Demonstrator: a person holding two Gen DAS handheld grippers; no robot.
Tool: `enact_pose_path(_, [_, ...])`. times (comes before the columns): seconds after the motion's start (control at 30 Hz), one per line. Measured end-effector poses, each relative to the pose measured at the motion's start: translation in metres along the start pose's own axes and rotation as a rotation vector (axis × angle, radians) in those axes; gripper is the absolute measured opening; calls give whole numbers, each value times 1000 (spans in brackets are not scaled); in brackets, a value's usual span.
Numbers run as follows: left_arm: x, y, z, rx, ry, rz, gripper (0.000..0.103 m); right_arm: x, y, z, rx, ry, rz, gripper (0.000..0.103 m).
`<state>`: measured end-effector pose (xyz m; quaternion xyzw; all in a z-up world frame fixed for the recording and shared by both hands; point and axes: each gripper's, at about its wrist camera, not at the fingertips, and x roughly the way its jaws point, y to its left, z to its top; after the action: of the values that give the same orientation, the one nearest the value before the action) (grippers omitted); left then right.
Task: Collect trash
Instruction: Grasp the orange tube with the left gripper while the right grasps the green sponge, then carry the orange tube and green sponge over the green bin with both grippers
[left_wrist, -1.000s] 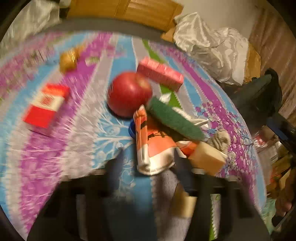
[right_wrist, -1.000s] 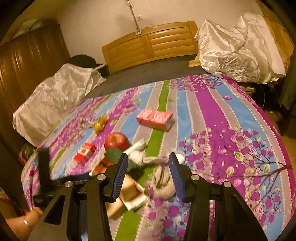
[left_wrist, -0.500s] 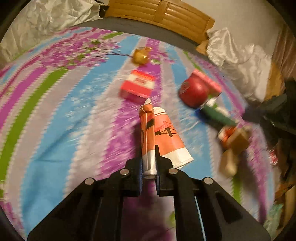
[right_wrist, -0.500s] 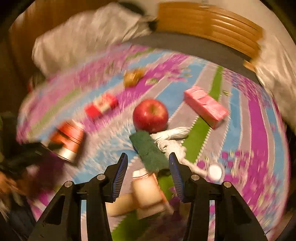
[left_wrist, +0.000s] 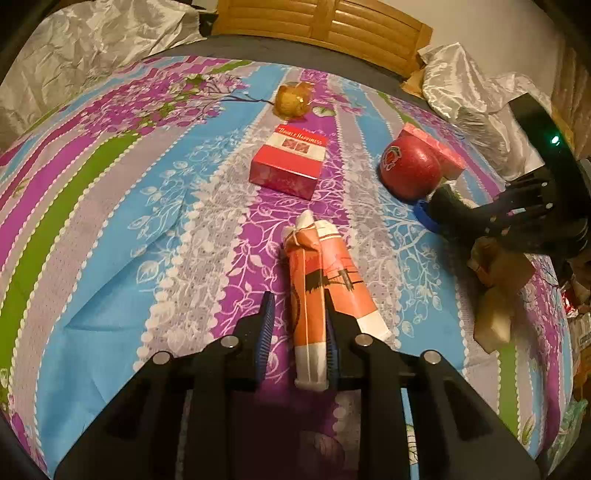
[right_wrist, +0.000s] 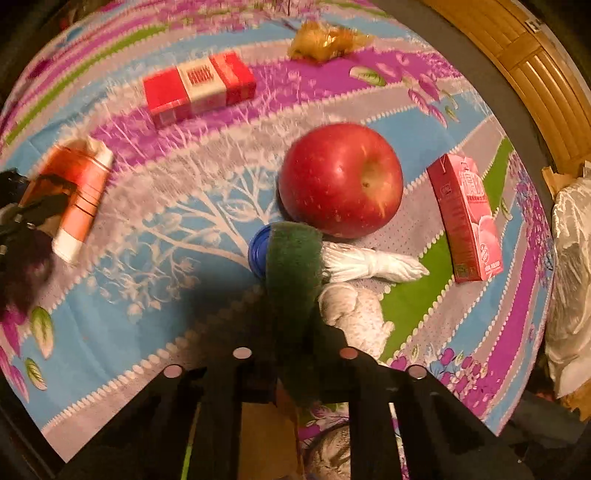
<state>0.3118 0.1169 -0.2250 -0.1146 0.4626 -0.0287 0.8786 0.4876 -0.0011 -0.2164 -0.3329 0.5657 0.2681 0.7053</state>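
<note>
Collecting looks barely begun: no bin shows, and the cigarette pack (left_wrist: 289, 162), apple (right_wrist: 341, 180) and pink juice carton (right_wrist: 466, 217) lie scattered on the bedspread (left_wrist: 110, 236). The left claw (left_wrist: 297, 332), partly open, straddles the flattened orange paper cup (left_wrist: 320, 288) without pinching it. The right claw (right_wrist: 295, 369) grips a green scouring pad (right_wrist: 293, 288) beside the apple.

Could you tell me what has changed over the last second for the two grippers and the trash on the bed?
The left gripper carried the crushed orange cup away from the pile to open bedspread and has now opened; the cup rests between its fingers. The right gripper dropped towards the pile and now straddles the green scouring pad. The apple, red cigarette box and pink carton stayed put.
</note>
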Motion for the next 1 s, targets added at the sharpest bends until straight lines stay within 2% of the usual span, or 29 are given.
enact_pose_path(0.13, [-7, 6, -2, -38, -34, -6, 9, -52, -18, -9, 121, -201, 62, 10])
enact_pose_path(0.2, [-15, 8, -1, -45, -58, -6, 9, -92, -29, -20, 195, -337, 99, 10])
enact_pose_path(0.3, [-31, 6, 2, -43, -96, -2, 9, -145, -41, -41, 291, -498, 127, 10])
enact_pose_path(0.4, [-54, -3, 6, -7, -150, 7, 9, -208, -45, -81, 380, -681, 145, 10])
enact_pose_path(0.57, [-92, -24, 12, 38, -219, -17, 9, -283, -40, -150, 470, -870, 154, 10])
enact_pose_path(0.7, [-122, -52, 14, 81, -271, -56, 9, -316, -35, -204, 561, -957, 191, 10])
enact_pose_path(0.77, [-135, -65, 14, 103, -289, -90, 9, -324, -30, -229, 599, -973, 186, 10])
enact_pose_path(1.0, [-174, -126, 1, 223, -322, -205, 9, -329, -5, -326, 775, -1020, 265, 10])
